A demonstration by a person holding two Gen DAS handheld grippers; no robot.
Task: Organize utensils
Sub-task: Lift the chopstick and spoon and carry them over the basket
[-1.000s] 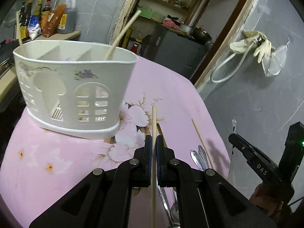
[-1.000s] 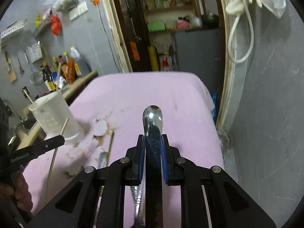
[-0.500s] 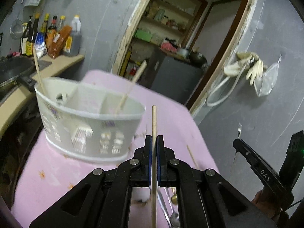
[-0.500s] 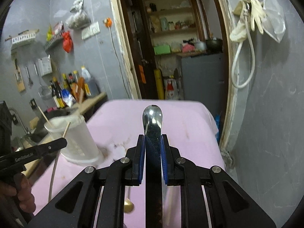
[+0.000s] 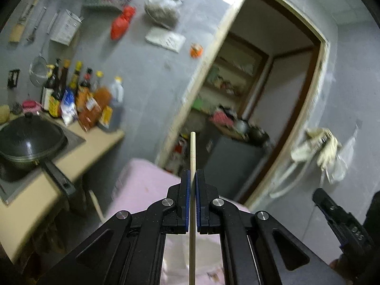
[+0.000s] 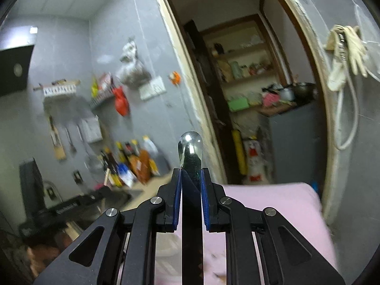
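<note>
My left gripper (image 5: 192, 173) is shut on a pale wooden chopstick (image 5: 192, 147) that sticks straight out past the pads. Held in my shut right gripper (image 6: 191, 173) is a metal spoon (image 6: 190, 142), its rounded shiny end poking out in front. Both are held high over the pink tablecloth (image 5: 142, 180), which also shows in the right wrist view (image 6: 273, 201). A whitish shape under the right gripper (image 6: 166, 254) may be the utensil holder, mostly hidden. The right gripper (image 5: 327, 204) shows at the lower right of the left wrist view.
A black wok (image 5: 28, 142) sits on the counter at the left, with several sauce bottles (image 5: 78, 99) behind it. A doorway (image 5: 249, 118) with shelves lies ahead. Gloves and a hose (image 6: 344, 54) hang on the right wall.
Both grippers have risen and tipped upward, each still holding its utensil. The white holder and the table have dropped to the bottom of both views.
</note>
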